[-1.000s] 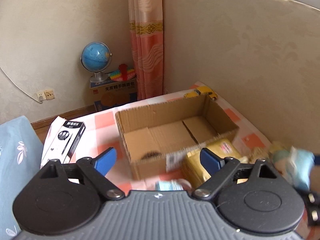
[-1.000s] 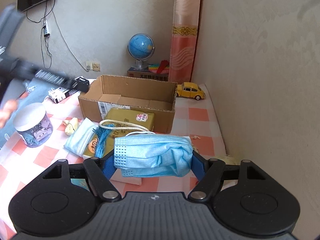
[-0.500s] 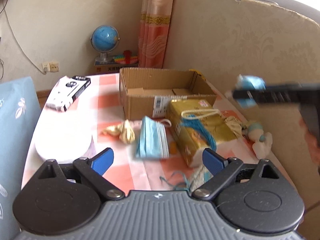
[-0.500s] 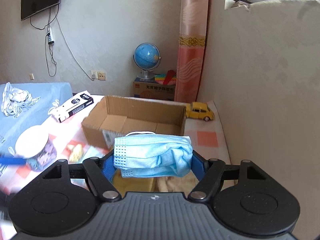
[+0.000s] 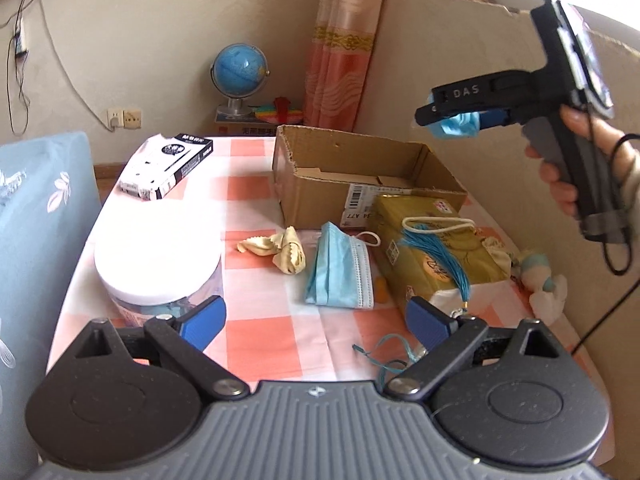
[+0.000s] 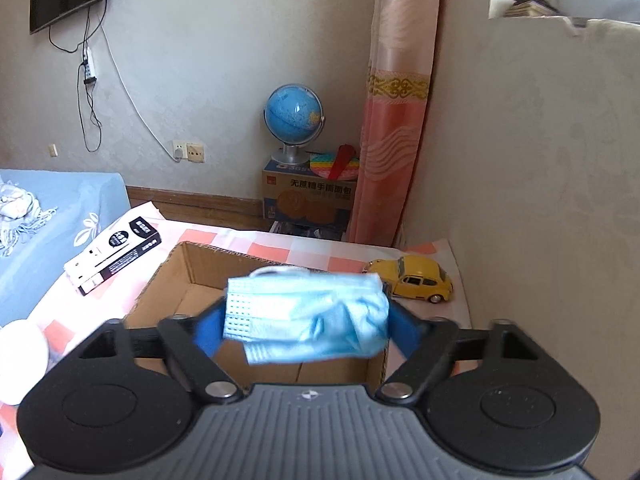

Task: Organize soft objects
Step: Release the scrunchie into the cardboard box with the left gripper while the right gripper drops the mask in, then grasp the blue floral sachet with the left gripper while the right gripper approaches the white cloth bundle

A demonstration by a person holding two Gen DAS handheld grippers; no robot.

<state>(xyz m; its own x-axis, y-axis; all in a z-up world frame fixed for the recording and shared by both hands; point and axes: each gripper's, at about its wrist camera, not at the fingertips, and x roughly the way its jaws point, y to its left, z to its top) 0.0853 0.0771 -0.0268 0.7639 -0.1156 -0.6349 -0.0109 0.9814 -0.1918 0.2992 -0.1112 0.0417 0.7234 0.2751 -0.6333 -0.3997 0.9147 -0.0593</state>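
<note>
Left wrist view: the left claw hangs wide apart with nothing between its blue pads, above the checked worktop. Ahead of it a second blue face mask lies flat on the cloth, just beside a crumpled yellow cloth and touching a gold packet with a blue tassel. Behind these stands the open cardboard box. A white-lidded jar sits to the left, a black-and-white carton beyond it. Up at the right, a hand holds the right claw above the box's far right corner, a blue face mask pinched in it.

Right wrist view: the right claw is clamped on the bunched face mask, above the cardboard box. A yellow toy car stands just beyond the box's right corner.
</note>
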